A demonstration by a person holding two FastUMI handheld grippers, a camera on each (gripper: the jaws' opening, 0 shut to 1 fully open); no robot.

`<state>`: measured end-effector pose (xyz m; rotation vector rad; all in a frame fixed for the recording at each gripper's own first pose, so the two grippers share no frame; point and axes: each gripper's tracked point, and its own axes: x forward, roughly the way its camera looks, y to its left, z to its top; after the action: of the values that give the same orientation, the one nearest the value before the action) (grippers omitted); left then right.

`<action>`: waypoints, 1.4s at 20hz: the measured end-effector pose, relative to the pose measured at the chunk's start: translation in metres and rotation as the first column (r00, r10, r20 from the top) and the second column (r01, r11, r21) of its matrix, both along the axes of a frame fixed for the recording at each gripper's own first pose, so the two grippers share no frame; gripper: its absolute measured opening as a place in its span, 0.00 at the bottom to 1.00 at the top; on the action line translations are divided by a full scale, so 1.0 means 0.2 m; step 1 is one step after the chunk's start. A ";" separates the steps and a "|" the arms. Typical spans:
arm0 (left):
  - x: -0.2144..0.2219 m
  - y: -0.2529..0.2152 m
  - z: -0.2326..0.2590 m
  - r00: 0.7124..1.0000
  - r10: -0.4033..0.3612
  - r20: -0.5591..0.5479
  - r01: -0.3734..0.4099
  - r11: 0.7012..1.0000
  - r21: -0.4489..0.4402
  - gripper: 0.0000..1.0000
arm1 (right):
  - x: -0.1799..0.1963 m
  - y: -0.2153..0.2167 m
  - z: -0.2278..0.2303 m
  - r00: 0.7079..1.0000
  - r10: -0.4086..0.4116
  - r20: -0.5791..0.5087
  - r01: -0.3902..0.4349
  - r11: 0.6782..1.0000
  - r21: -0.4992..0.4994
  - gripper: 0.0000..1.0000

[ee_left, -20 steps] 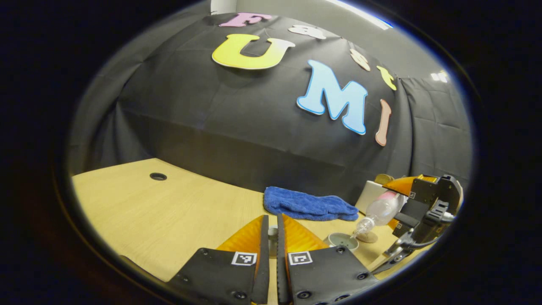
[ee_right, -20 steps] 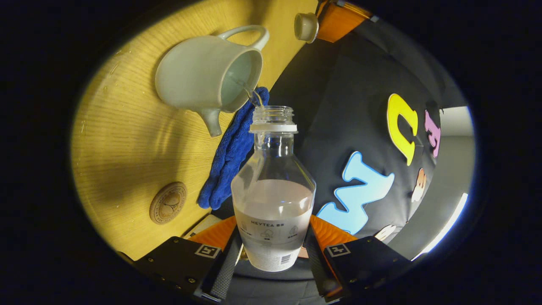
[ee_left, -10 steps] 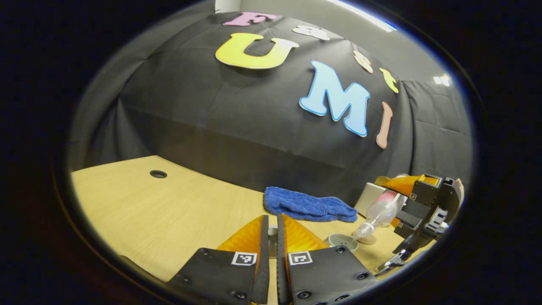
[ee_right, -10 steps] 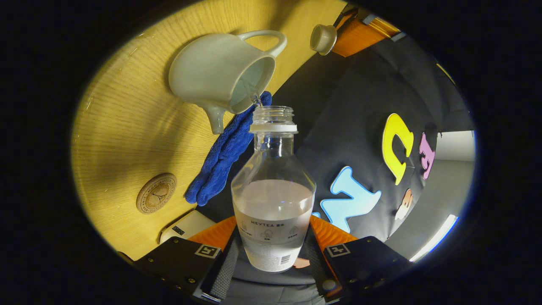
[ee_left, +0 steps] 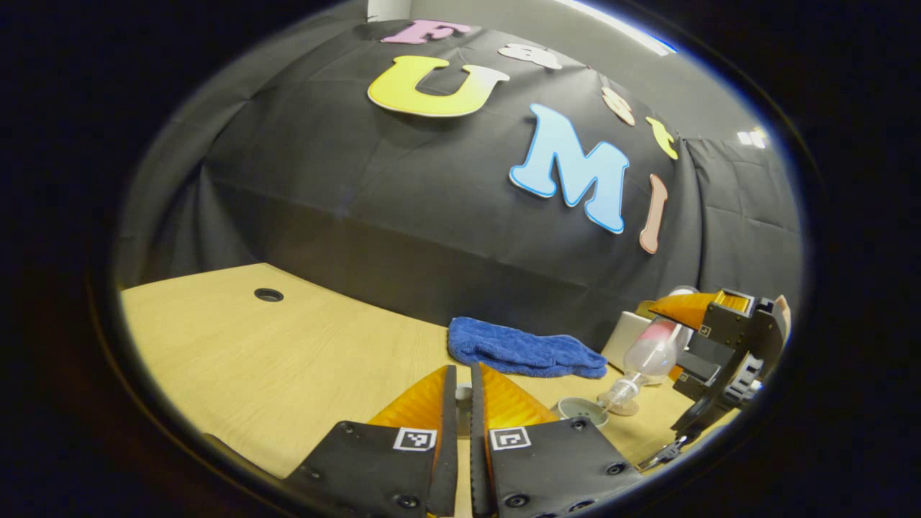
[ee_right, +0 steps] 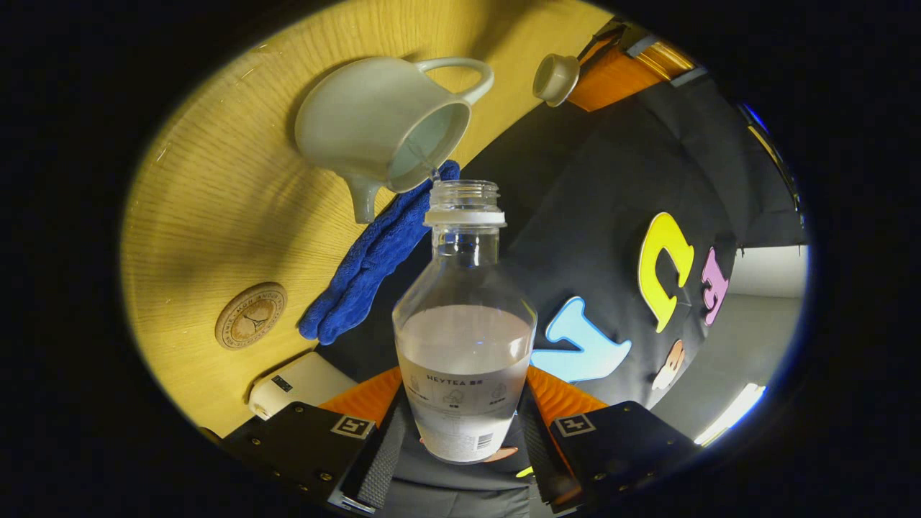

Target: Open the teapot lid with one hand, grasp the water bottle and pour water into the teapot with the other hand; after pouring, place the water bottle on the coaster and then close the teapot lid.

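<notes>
the right gripper [ee_right: 460,432] pinched the tilted bottle [ee_right: 464,338], mouth at the open teapot [ee_right: 381,129] at 11 o'clock. the left gripper [ee_left: 463,403] pinched the lid [ee_right: 555,75], mostly hidden between its fingers.

A clear, uncapped water bottle [ee_right: 464,316], partly full, tips its mouth over an open pale ceramic teapot [ee_right: 381,126]. The small teapot lid [ee_right: 555,77] is held aloft, apart. A round wooden coaster [ee_right: 250,315] lies bare on the table.

We see a blue towel [ee_left: 525,350] lying on the wooden desk [ee_left: 288,352] against the wall, a white box [ee_right: 298,383] near it, and a round hole [ee_left: 268,295] farther along the desk.
</notes>
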<state>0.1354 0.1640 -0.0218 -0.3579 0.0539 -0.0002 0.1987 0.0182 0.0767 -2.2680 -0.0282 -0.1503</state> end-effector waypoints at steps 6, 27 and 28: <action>0.00 0.00 0.00 1.000 0.003 -0.001 -0.003 1.000 -0.014 0.15 | 0.01 0.07 0.03 0.999 0.036 0.004 -0.036 0.996 -0.076 0.75; 0.00 0.00 0.00 1.000 0.008 -0.002 -0.008 0.999 -0.032 0.15 | 0.02 0.06 -0.01 0.999 0.042 -0.028 -0.041 0.999 0.025 0.76; 0.00 0.00 0.00 1.000 0.008 -0.002 -0.008 0.999 -0.032 0.15 | 0.02 0.04 -0.02 0.999 0.035 -0.041 -0.032 0.997 0.074 0.76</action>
<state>0.1350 0.1639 -0.0221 -0.3905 0.0544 0.0073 0.2034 0.0266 0.0719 -2.1959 -0.0378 -0.0849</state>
